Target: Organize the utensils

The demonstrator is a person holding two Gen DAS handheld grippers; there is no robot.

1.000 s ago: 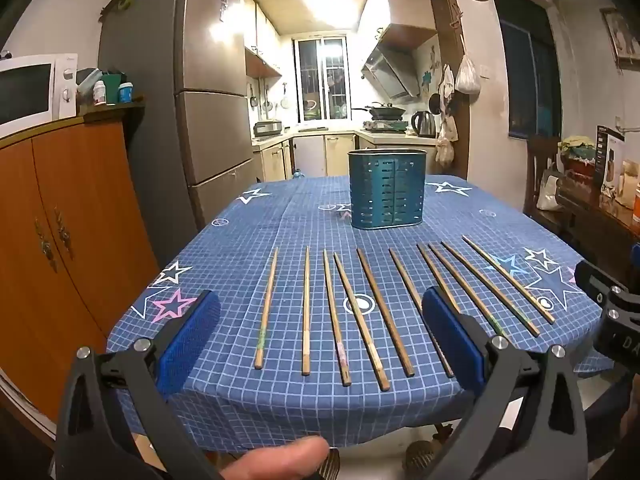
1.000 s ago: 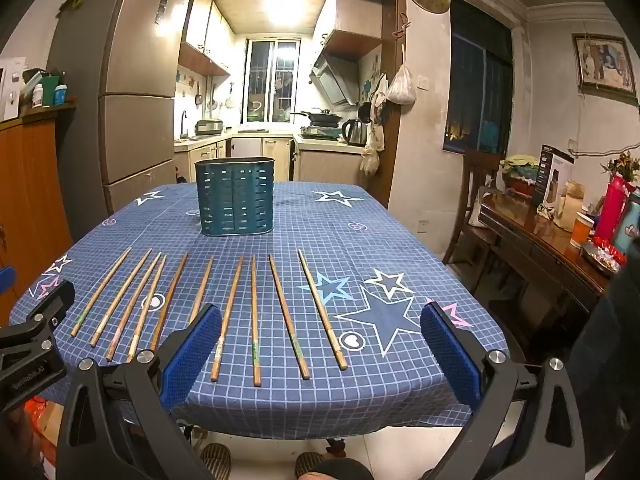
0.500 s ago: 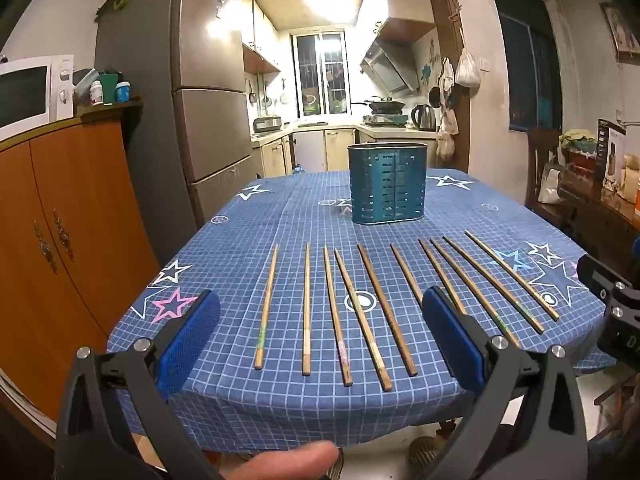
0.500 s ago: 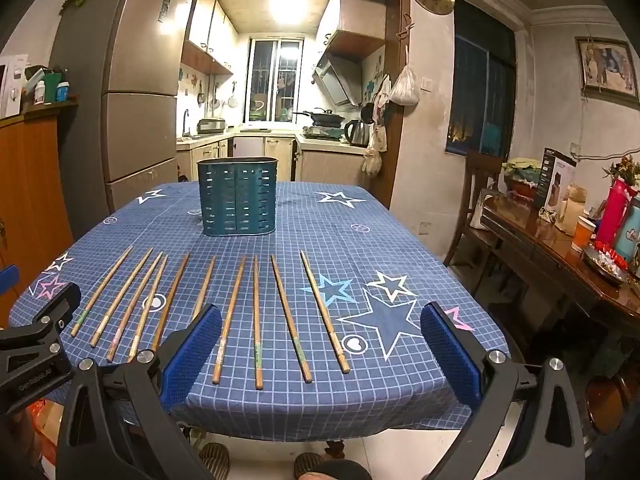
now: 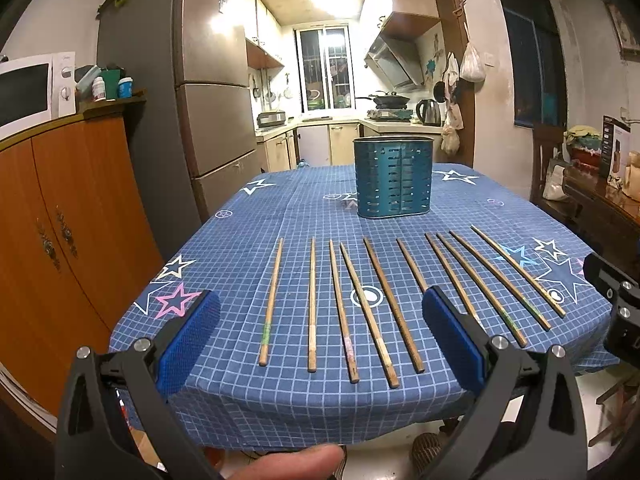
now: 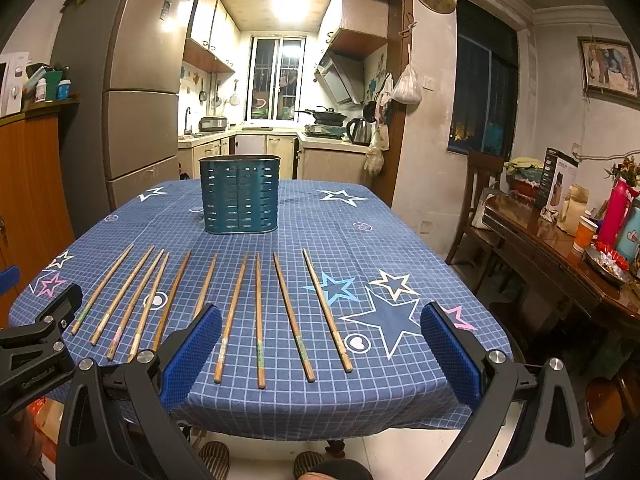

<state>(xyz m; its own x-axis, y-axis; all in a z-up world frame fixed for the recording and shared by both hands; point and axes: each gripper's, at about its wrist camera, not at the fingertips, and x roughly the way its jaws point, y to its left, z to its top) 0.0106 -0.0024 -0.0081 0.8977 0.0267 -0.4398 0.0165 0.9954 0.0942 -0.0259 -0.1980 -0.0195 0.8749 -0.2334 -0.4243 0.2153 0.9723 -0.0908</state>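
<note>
- The chopsticks are slim, tapered wooden sticks, ten in a loose row along the near part of the worktop, none of them crossing; some carry faded green or pink bands near their thick ends.
- Farther back, near the middle of the worktop and well apart from the sticks, stands the utensil holder: an upright teal metal can, oval in plan, its wall punched with rows of short slots.
- A blue tablecloth printed with a white grid and stars drapes over the near edge.
- The left hand-held gripper hovers at that edge, released, with its ribbed blue pads wide apart and nothing between them.
- The right hand-held gripper is likewise spread and bare, to the right of the first.
- In the left view one blue pad covers the near end of the sixth stick from the left; in the right view a pad hides part of the middle sticks.
- The inside of the holder cannot be made out.
- A fingertip is cut off by the lower frame.
</note>
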